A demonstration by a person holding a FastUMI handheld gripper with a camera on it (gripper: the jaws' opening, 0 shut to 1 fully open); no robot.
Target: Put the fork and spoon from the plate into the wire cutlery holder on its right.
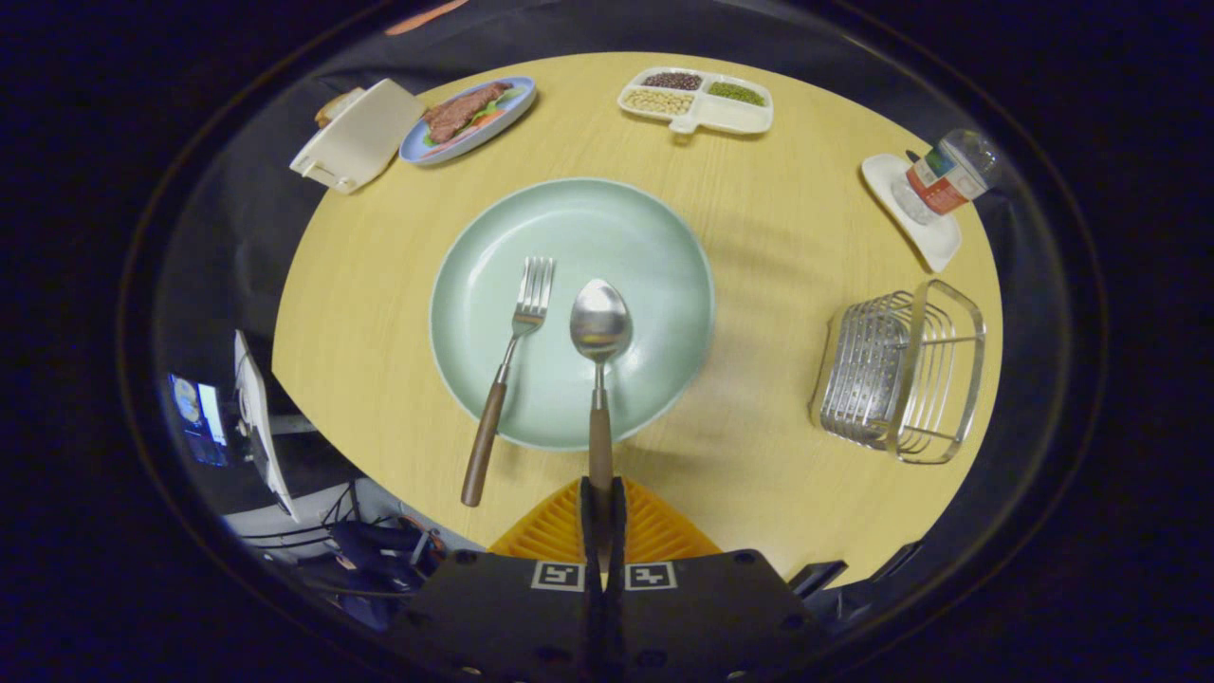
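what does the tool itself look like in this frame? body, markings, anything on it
The tool has a wide, flat black body with small round holes or screws along its edges. Two square black-and-white fiducial markers sit side by side on its top, one on each side of the centre line. Ahead of the body, an orange ribbed, fan-shaped piece spreads behind two narrow fingers that stand close together. No cables or sleeve can be made out.

Fork (512, 356), spoon (599, 332) on plate (654, 247); wire holder (896, 375) right

My claw (601, 503) is closed tight on the spoon (599, 327) handle. The fork (509, 365) lies close beside it on the plate (654, 247). Bare tabletop (759, 379) runs from the plate to the wire holder (901, 375), with room to pass.
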